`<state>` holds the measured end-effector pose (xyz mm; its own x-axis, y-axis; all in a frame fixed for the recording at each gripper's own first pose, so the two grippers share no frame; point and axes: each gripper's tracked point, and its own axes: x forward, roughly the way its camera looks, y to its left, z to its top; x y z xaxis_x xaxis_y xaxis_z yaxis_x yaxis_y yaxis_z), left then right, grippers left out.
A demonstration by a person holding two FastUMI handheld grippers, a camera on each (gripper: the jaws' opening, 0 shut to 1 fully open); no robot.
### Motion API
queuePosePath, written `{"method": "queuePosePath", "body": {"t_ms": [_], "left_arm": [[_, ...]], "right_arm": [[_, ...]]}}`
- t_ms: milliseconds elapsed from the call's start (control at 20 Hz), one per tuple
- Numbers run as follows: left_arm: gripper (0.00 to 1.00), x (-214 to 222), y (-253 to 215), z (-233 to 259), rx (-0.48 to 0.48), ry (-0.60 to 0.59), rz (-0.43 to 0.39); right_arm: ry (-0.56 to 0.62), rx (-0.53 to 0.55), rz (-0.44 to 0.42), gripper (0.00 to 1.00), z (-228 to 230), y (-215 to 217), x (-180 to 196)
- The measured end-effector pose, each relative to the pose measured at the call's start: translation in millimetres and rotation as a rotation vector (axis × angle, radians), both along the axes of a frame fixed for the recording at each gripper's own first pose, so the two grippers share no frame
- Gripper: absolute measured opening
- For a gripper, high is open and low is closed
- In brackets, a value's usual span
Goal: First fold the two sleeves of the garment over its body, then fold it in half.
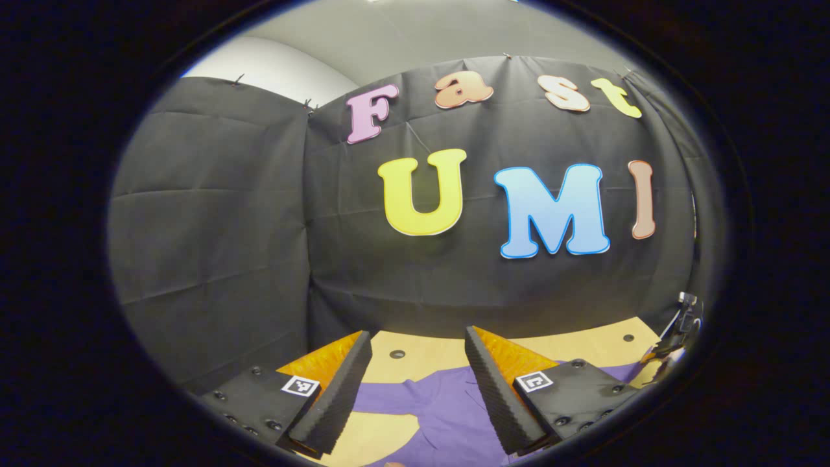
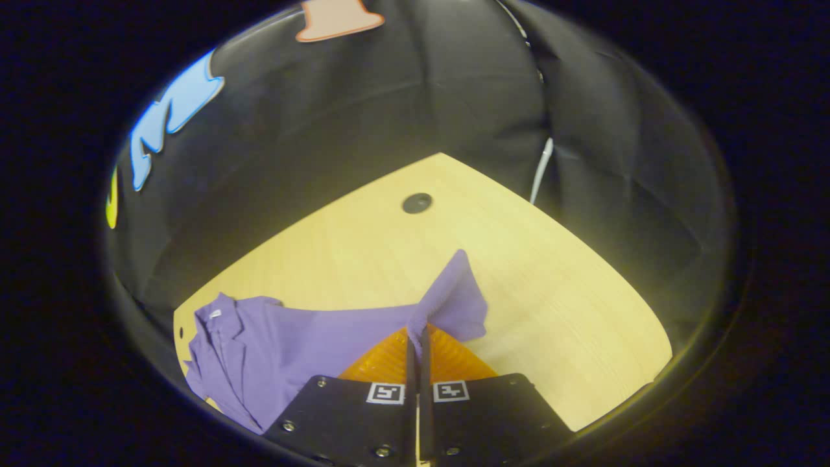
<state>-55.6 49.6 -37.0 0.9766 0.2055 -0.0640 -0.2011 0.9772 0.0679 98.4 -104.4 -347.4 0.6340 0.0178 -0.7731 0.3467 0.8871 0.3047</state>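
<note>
Our right gripper point(image 2: 417, 337) is clamped on a sleeve point(image 2: 454, 301) of the purple garment point(image 2: 292, 344), both fingers pressing the cloth so it rises off the wooden table point(image 2: 551, 272). From there the garment spreads away to the left, its collar point(image 2: 214, 324) near the table's edge. Our left gripper point(image 1: 415, 363) stands wide apart, holding nothing, above the garment's body point(image 1: 447, 402). Beyond it, the black cloth wall point(image 1: 259, 227) closes the booth, and a dark round hole point(image 2: 416, 203) marks the tabletop.
</note>
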Motion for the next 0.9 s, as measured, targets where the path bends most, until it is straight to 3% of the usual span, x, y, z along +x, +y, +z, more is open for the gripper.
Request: {"method": "queuePosePath", "body": {"t_ms": [150,350,600,650,900], "left_arm": [[0.97,-7.8,15.4,0.6,-0.009,-0.006,0.007],[0.95,-22.5,51.9,-2.1,-0.029,-0.007,0.043],[0.92,-44.4,108.4,-10.4,-0.040,0.009,0.108],[0.96,-49.5,120.1,-13.9,-0.041,0.015,0.122],[0.97,-70.2,168.3,-25.5,-0.043,0.041,0.166]], "right_arm": [[-0.080,0.034,0.072,0.02,33.4,57.9,26.0],[-0.140,0.150,0.097,0.01,68.2,134.1,45.4],[-0.183,0.234,0.155,0.02,86.6,228.2,32.7],[-0.191,0.227,0.179,0.01,88.9,245.7,26.6],[-0.198,0.303,0.253,0.01,90.1,330.4,-3.0]]}}
